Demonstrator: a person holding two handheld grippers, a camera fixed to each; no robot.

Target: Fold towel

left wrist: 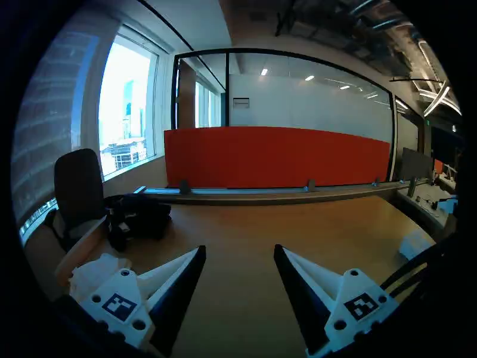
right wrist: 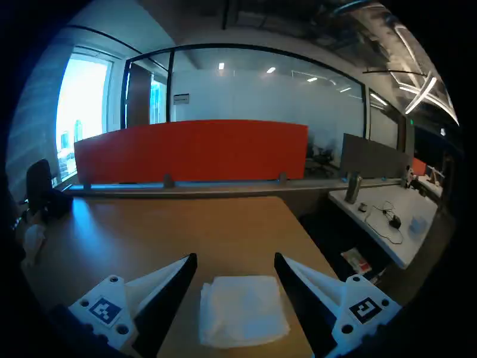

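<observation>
A white towel (right wrist: 241, 310), folded into a small square, lies flat on the wooden desk (right wrist: 197, 230) in the right gripper view. My right gripper (right wrist: 235, 258) hovers over its far edge, open, with the cloth lying below and between the two fingers and touched by neither. In the left gripper view my left gripper (left wrist: 239, 249) is open above bare wooden desk (left wrist: 286, 232), nothing between its fingers.
An orange divider panel (left wrist: 274, 156) runs along the desk's far edge. A black chair (left wrist: 79, 188), a dark bag (left wrist: 138, 218) and white crumpled cloth (left wrist: 98, 271) sit at the left. A white side desk (right wrist: 387, 224) with cables stands right, past the desk's edge.
</observation>
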